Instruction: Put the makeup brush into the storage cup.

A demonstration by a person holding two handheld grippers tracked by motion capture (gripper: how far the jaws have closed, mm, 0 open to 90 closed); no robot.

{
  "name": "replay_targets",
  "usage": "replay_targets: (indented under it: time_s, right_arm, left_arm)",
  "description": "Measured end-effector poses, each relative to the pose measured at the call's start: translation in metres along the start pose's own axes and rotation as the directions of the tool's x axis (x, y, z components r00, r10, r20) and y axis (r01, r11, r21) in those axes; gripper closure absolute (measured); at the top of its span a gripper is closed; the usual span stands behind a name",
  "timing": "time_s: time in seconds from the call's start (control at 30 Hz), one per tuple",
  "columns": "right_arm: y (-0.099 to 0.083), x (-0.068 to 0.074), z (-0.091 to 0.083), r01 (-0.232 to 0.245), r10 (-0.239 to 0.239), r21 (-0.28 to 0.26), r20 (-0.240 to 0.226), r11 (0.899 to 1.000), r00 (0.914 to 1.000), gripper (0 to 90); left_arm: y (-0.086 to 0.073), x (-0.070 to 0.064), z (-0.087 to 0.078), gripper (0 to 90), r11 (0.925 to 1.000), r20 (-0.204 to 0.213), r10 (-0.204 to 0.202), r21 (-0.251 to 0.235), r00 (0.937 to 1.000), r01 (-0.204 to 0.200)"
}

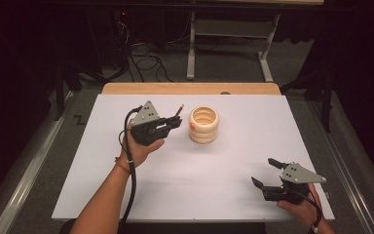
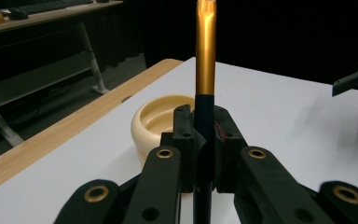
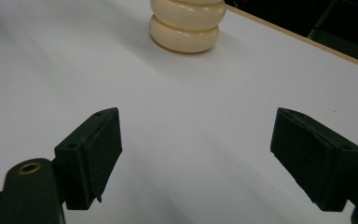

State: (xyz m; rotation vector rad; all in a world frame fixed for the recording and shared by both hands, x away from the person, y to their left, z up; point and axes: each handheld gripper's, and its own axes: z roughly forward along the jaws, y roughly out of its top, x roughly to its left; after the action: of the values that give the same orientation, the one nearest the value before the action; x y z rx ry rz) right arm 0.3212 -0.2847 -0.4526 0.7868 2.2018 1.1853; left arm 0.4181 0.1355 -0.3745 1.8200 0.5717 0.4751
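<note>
A cream ribbed cup [image 1: 204,125] made of stacked rings stands on the white table top [image 1: 233,161], near the middle. My left gripper [image 1: 174,122] is just left of the cup, shut on a pen [image 1: 178,111] that points up and away. In the left gripper view the pen [image 2: 205,60] has a black lower body and a gold upper part, clamped between the jaws with the cup [image 2: 156,122] behind them. My right gripper [image 1: 267,172] hovers near the front right of the table, open, with nothing between its jaws. In the right gripper view [image 3: 196,154] the cup [image 3: 188,24] stands far ahead.
A wooden strip [image 1: 190,88] edges the far side of the table. Beyond it stand a metal table frame [image 1: 231,41] and loose cables [image 1: 143,61] on the floor. Wide bare table surface lies between the two grippers.
</note>
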Motion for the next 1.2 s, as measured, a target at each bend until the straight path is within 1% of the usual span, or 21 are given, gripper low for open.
replay_targets:
  time_s: [0.1, 0.17, 0.23, 0.3, 0.37, 0.47, 0.57, 0.67, 0.7, 0.77, 0.8, 0.93, 0.97, 1.1, 1.2]
  right_arm:
    - [0.001, 0.001, -0.001, 0.007, -0.007, -0.001, 0.005, 1.000, 1.0000, 17.3]
    - [0.001, 0.000, -0.002, 0.009, -0.009, -0.010, 0.004, 1.000, 0.9999, 17.3]
    - [0.001, 0.000, -0.004, -0.001, 0.001, -0.013, 0.003, 1.000, 1.0000, 17.2]
    - [0.000, -0.001, -0.005, -0.001, 0.001, -0.018, 0.003, 1.000, 1.0000, 17.2]
    - [0.000, -0.002, -0.006, -0.015, 0.015, -0.025, 0.003, 1.000, 0.9999, 17.2]
    - [-0.001, -0.003, -0.006, -0.014, 0.014, -0.035, 0.003, 0.999, 0.9999, 17.2]
    - [-0.001, -0.004, -0.007, -0.021, 0.021, -0.035, 0.004, 0.999, 0.9998, 17.2]
    - [-0.002, -0.006, -0.008, -0.014, 0.015, -0.039, 0.010, 0.999, 0.9998, 17.1]
    - [-0.002, -0.006, -0.008, -0.020, 0.021, -0.040, 0.014, 0.999, 0.9997, 17.0]
    - [-0.002, -0.007, -0.009, -0.021, 0.022, -0.048, 0.019, 0.999, 0.9996, 17.0]
    - [-0.002, -0.008, -0.010, -0.030, 0.032, -0.054, 0.020, 0.998, 0.9993, 17.0]
    - [-0.004, -0.010, -0.011, -0.042, 0.044, -0.055, 0.026, 0.998, 0.9987, 17.1]
    - [-0.004, -0.010, -0.011, -0.043, 0.044, -0.056, 0.021, 0.997, 0.9988, 17.0]
    - [-0.004, -0.011, -0.012, -0.038, 0.040, -0.064, 0.025, 0.997, 0.9989, 17.1]
    - [-0.004, -0.011, -0.012, -0.040, 0.042, -0.059, 0.029, 0.997, 0.9987, 17.1]
  left_arm:
    - [0.006, 0.003, 0.008, 82.9, 1.0000, -0.006, -0.003, -0.003, 1.0000, 0.003]
    - [0.010, 0.005, 0.013, 82.9, 0.9999, -0.007, -0.012, -0.010, 0.9999, 0.012]
    - [0.014, 0.008, 0.021, 82.9, 0.9999, -0.009, -0.011, -0.009, 0.9999, 0.011]
    - [0.017, 0.009, 0.027, 82.9, 0.9999, -0.009, -0.010, -0.007, 0.9999, 0.010]
    - [0.021, 0.010, 0.034, 82.9, 0.9998, 0.000, -0.014, -0.014, 0.9999, 0.014]
    - [0.026, 0.010, 0.044, 82.9, 0.9998, -0.001, -0.015, -0.013, 0.9999, 0.015]
    - [0.029, 0.011, 0.054, 82.9, 0.9998, 0.005, -0.016, -0.011, 0.9999, 0.016]
    - [0.032, 0.013, 0.064, 82.9, 0.9997, 0.007, -0.020, -0.016, 0.9998, 0.021]
    - [0.032, 0.014, 0.068, 82.9, 0.9996, 0.011, -0.023, -0.018, 0.9997, 0.023]
    - [0.033, 0.016, 0.074, 82.9, 0.9995, 0.005, -0.026, -0.019, 0.9996, 0.026]
    - [0.034, 0.018, 0.078, 82.9, 0.9992, 0.007, -0.033, -0.023, 0.9994, 0.033]
    - [0.036, 0.022, 0.087, 82.9, 0.9989, 0.000, -0.042, -0.020, 0.9991, 0.042]
    - [0.037, 0.022, 0.089, 82.9, 0.9987, 0.001, -0.046, -0.022, 0.9989, 0.046]
    - [0.043, 0.022, 0.094, 82.9, 0.9983, 0.008, -0.047, -0.036, 0.9989, 0.047]
    - [0.045, 0.021, 0.099, 82.9, 0.9987, 0.011, -0.042, -0.028, 0.9990, 0.043]
